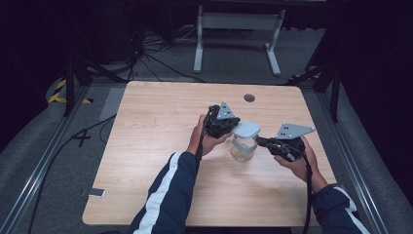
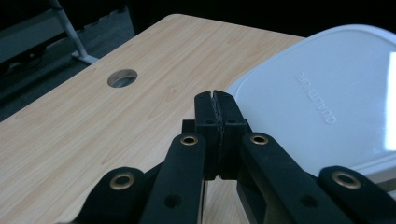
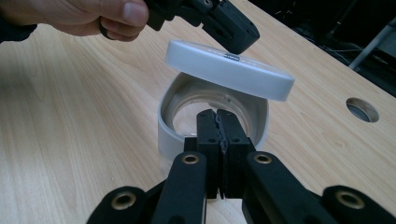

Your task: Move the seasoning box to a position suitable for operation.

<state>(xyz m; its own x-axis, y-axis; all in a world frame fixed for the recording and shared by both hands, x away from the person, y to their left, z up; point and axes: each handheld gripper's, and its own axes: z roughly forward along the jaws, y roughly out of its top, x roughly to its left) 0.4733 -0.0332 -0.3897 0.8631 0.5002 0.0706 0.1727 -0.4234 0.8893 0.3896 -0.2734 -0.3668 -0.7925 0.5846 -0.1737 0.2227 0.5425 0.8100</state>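
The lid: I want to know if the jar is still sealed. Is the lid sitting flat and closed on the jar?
No. In the right gripper view the lid is tilted, raised off the jar, whose open rim shows beneath it.

Embossed lettering stands on the white lid (image 2: pixel 327 88), right half of the left gripper view, running steeply up the lid's top face. It appears to read "QUALITY LIFE"; the last letters are faint. No other text can be read
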